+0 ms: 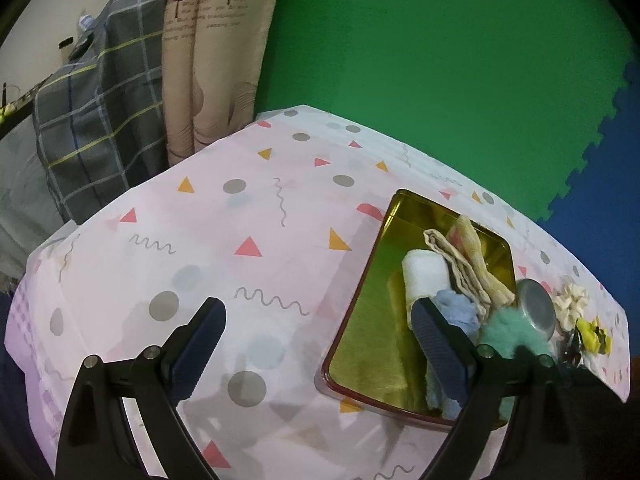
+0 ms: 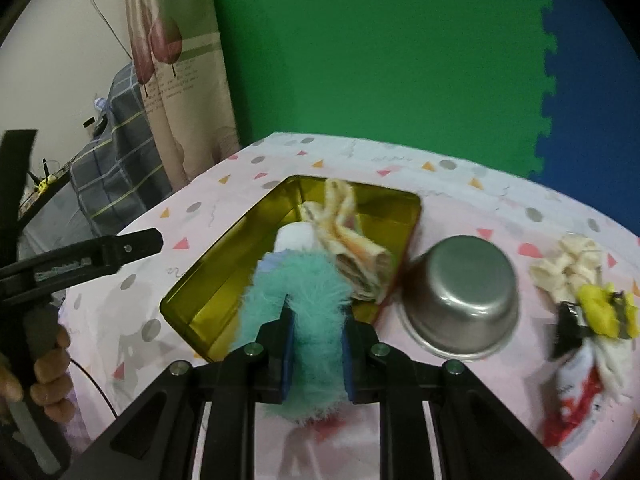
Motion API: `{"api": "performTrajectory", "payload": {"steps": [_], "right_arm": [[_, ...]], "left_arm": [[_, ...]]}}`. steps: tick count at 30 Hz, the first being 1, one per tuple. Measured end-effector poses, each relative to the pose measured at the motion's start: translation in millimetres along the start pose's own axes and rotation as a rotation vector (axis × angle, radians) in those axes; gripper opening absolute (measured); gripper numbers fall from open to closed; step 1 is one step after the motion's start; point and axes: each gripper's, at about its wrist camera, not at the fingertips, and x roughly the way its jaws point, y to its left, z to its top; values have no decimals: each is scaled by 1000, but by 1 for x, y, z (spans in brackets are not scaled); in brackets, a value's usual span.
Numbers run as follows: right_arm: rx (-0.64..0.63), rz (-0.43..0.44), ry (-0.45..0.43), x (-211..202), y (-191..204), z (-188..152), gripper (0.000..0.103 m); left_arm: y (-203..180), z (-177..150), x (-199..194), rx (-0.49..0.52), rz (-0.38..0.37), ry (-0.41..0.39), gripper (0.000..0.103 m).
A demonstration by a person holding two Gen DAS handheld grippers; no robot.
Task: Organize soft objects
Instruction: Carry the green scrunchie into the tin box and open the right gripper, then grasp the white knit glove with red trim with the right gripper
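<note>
The right tongs (image 2: 316,350) are pinching a fluffy teal scrunchie (image 2: 298,300), their blue pads pressed into its fuzz on both sides, with part of the loop sticking out ahead of the tips. Just beyond those tips sits a gold tin tray (image 2: 224,276) on the patterned tablecloth (image 2: 120,248). Inside the tray, straight ahead of the right tongs, lie a white rolled cloth (image 2: 294,238), a bit of light blue cloth (image 2: 268,260) and a folded beige cloth (image 2: 348,236) that leans over the tray's right wall. To the right of the right tongs stands an upturned steel bowl (image 2: 460,292), just beside the tray. Farther right are a cream scrunchie (image 2: 568,268), a yellow hair clip (image 2: 604,310) and a red and white wrapper (image 2: 572,392), close together.

The left tongs (image 1: 320,328) are spread wide with nothing between them, over bare tablecloth; their right finger reaches across the near end of the tray. In the right wrist view a hand (image 2: 44,372) grips their handle at the far left.
</note>
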Motion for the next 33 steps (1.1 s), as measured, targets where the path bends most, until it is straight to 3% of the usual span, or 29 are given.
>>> {"api": "performTrajectory", "payload": {"steps": [6,9,11,15,24,33], "right_arm": [[12,15,42,31,6,1,19],[-10,12,73,42,10,-1,23],[-16,9,77,44,12,-2,31],[-20,-3,66,36,11,-4,43],[-25,-11,24,8,5,-7,53],[32,-37,-25,-28,-23,-14,54]], "left_arm": [[-2,-1,4,12,-5,13,92],[-4,-2,6,15,-15,20,92],[-5,-3,6,13,-18,21,92],[-6,-4,5,13,-20,18,92],[-14,-7,5,36,-25,25,93],[-24,-11,5,76,-25,23,93]]}}
